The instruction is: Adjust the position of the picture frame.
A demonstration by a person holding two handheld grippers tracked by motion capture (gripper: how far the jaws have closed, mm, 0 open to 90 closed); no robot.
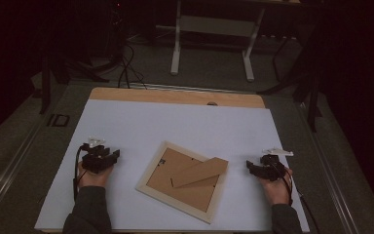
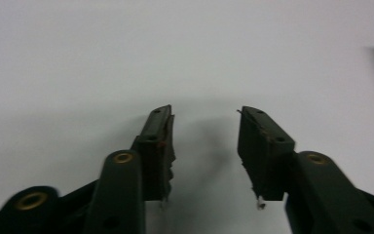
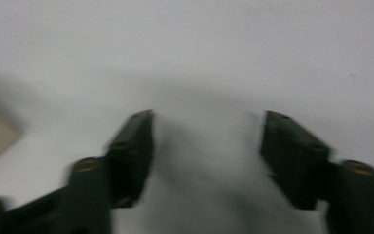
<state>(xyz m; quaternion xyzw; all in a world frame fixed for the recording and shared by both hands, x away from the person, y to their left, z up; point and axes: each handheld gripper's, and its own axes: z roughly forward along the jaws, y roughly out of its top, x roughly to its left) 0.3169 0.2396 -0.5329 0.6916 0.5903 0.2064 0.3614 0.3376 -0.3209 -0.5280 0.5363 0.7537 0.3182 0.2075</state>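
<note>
1. The left gripper (image 1: 108, 157) sits at the 8 o'clock part of the white-covered desk (image 1: 175, 122), held in the person's left hand (image 1: 93, 174). In the left gripper view its black fingers (image 2: 158, 141) stand partly open over bare white surface, with nothing between them.
2. The light wooden picture frame (image 1: 148, 173) lies face down near the middle of the desk, toward 6 o'clock, turned at an angle. Its brown backing board (image 1: 187, 192) faces up, and a brown cardboard stand flap (image 1: 199, 171) lies across it, pointing toward 2 o'clock. The frame lies between the two grippers, apart from both.
3. The right gripper (image 1: 251, 166) sits at the 4 o'clock part of the desk, in the person's right hand (image 1: 276, 187), aimed toward the frame. In the right gripper view its fingers (image 3: 131, 146) are blurred but spread wide and empty, with a corner of the frame at the left edge.
</note>
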